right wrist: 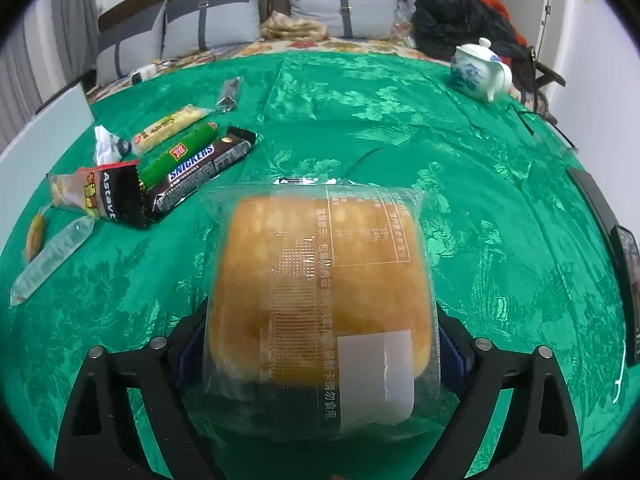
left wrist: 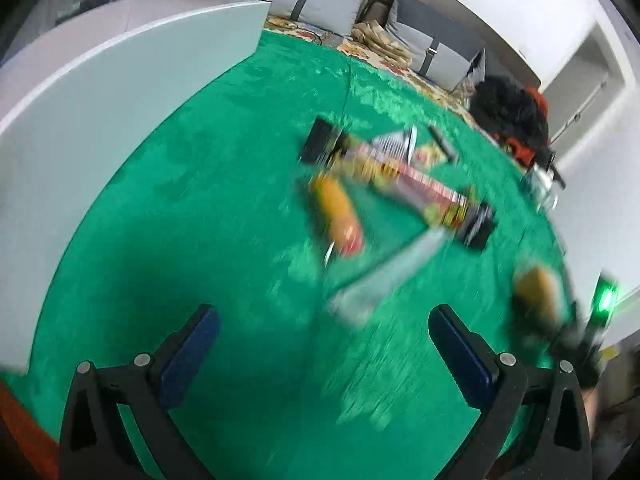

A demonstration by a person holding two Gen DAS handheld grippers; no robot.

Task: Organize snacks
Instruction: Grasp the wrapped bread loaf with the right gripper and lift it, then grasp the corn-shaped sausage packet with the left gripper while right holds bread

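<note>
My right gripper (right wrist: 320, 344) is shut on a clear-wrapped bread bun (right wrist: 320, 280) and holds it above the green tablecloth. The same bun (left wrist: 536, 288) shows at the right edge of the blurred left wrist view. My left gripper (left wrist: 324, 340) is open and empty above the cloth. A pile of snacks lies at the left of the right wrist view: a Snickers bar (right wrist: 200, 172), a green bar (right wrist: 180, 152), a cracker pack (right wrist: 168, 126), a black Astavita pack (right wrist: 116, 196) and a clear pouch (right wrist: 52, 260). The pile (left wrist: 384, 176) is ahead of my left gripper.
A white box (left wrist: 100, 92) stands at the table's left. A blue-and-white teapot (right wrist: 480, 68) sits at the far right, with dark clothes (right wrist: 460, 20) behind it. A dark flat device (right wrist: 624, 264) lies at the right edge. A small dark packet (right wrist: 230, 94) lies farther back.
</note>
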